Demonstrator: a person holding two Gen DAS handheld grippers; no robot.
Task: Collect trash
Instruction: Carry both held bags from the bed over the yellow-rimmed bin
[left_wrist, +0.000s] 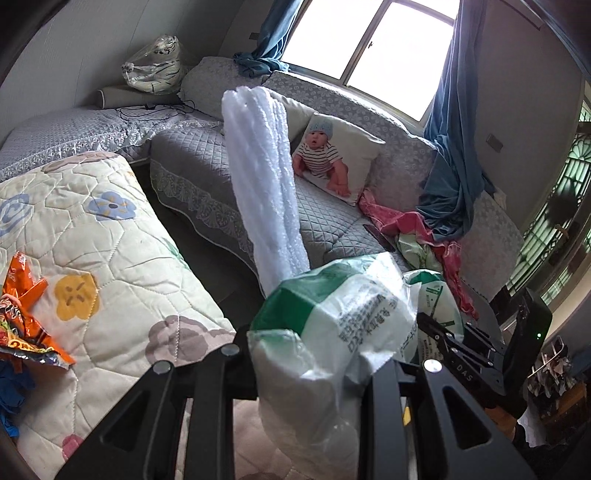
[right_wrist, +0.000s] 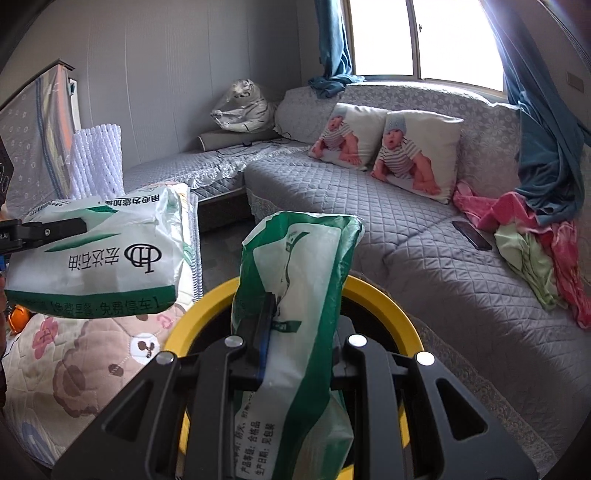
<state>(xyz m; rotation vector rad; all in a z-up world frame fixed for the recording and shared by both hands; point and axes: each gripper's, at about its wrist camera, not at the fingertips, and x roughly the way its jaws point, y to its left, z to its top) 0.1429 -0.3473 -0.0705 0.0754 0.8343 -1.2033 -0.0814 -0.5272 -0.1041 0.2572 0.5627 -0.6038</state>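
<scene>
An orange crinkled snack wrapper (left_wrist: 26, 317) lies on the floral quilted mat (left_wrist: 110, 229) at far left. The left gripper (left_wrist: 317, 365) is clamped on one edge of a white-and-green printed plastic bag (left_wrist: 343, 317), from which a white foam mesh sleeve (left_wrist: 262, 177) protrudes upward. The right gripper (right_wrist: 295, 350) is clamped on the bag's other edge, above a yellow-rimmed bin (right_wrist: 373, 295). The grey quilted sofa (right_wrist: 406, 229) lies to the right.
</scene>
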